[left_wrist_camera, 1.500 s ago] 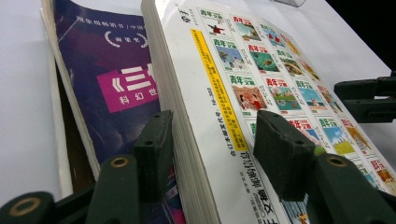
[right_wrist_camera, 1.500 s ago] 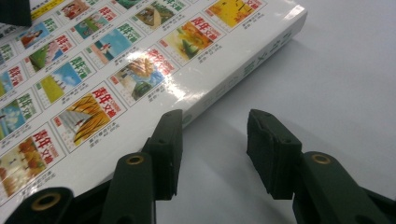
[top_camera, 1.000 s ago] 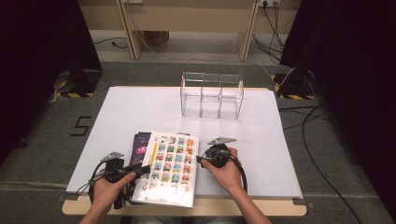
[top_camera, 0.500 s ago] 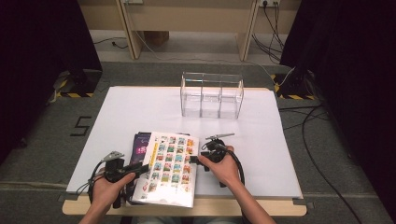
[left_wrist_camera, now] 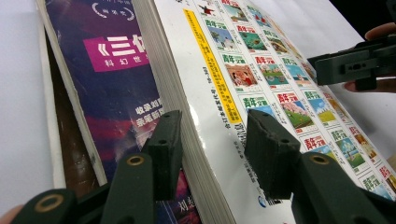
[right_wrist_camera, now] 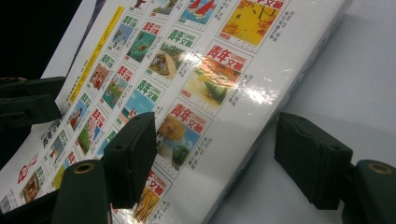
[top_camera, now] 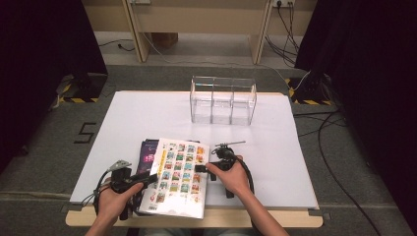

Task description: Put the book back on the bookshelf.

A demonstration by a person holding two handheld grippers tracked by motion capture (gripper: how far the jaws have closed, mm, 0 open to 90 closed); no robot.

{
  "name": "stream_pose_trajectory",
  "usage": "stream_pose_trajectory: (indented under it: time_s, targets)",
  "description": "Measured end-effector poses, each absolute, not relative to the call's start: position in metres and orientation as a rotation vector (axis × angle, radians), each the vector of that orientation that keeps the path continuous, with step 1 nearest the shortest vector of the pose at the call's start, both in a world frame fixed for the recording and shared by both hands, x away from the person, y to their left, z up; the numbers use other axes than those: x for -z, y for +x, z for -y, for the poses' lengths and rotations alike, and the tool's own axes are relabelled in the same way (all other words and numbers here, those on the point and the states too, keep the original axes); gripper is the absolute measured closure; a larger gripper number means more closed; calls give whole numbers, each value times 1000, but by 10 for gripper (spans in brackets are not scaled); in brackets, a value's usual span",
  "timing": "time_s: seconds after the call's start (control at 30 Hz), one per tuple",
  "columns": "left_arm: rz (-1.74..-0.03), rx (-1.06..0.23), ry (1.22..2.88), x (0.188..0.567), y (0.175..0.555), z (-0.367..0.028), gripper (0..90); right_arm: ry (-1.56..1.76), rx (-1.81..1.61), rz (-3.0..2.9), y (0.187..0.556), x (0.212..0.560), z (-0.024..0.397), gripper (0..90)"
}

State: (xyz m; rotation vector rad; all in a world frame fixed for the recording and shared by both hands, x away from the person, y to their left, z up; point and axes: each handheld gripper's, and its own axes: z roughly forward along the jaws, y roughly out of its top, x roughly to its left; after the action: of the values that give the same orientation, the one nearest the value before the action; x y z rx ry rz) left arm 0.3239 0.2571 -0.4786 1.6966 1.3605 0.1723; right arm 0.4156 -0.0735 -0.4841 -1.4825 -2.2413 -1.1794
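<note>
At the near edge of the white table (top_camera: pixel 147 108), a person works both grippers on the top book of a small stack — a thick white-covered volume (top_camera: pixel 179 177) printed with rows of little colour pictures, lying on a dark purple book (top_camera: pixel 149 150). The left gripper (left_wrist_camera: pixel 212 140) straddles the white book's page edge, one jaw under the block and one on the cover; its jaws have just been shifting, and whether the pads truly press I cannot tell. The right gripper (right_wrist_camera: pixel 215 163) stands wide at the opposite edge, one jaw over the cover, the other out over bare table, gripping nothing yet.

The step in hand looks like taking hold of the top book for a lift. Next, by my reading, the right jaws must close on that edge before both hands raise it together.

Room is generous ahead: open table runs to the clear three-bay rack (top_camera: pixel 223 101) at the far side — though the stack sits close to the near edge.
</note>
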Motion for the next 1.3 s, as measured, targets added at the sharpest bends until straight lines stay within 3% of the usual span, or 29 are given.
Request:
stream_pose_trajectory:
  time_s: [0.27, 0.3, 0.43, 0.47, 0.53, 0.67, 0.97, 1.13, 1.3]
  targets:
    - [-1361, -181, 1709, 479, 324, -257, 559, -1497, 1214, 2218, 417, 482, 82, 476]
    - [-1362, -178, 1708, 479, 324, -258, 561, -1494, 1250, 2205, 418, 474, 85, 560]
    - [-1369, -172, 1688, 481, 323, -259, 560, -1453, 1298, 2211, 420, 465, 84, 599]
    - [-1362, -178, 1685, 481, 322, -257, 560, -1300, 1345, 1981, 417, 458, 76, 602]
    - [-1384, -178, 1669, 481, 322, -256, 568, -1306, 1305, 2345, 410, 450, 59, 560]
    - [-1399, -175, 1648, 482, 321, -256, 567, -1378, 1257, 2388, 418, 450, 63, 503]
    - [-1400, -173, 1651, 482, 321, -256, 567, -1521, 1150, 2305, 427, 465, 83, 444]
    - [-1395, -181, 1649, 482, 321, -255, 567, -1522, 1116, 2191, 427, 482, 74, 351]
    - [-1385, -180, 1651, 484, 322, -255, 536, -1533, 1126, 2157, 429, 483, 73, 352]
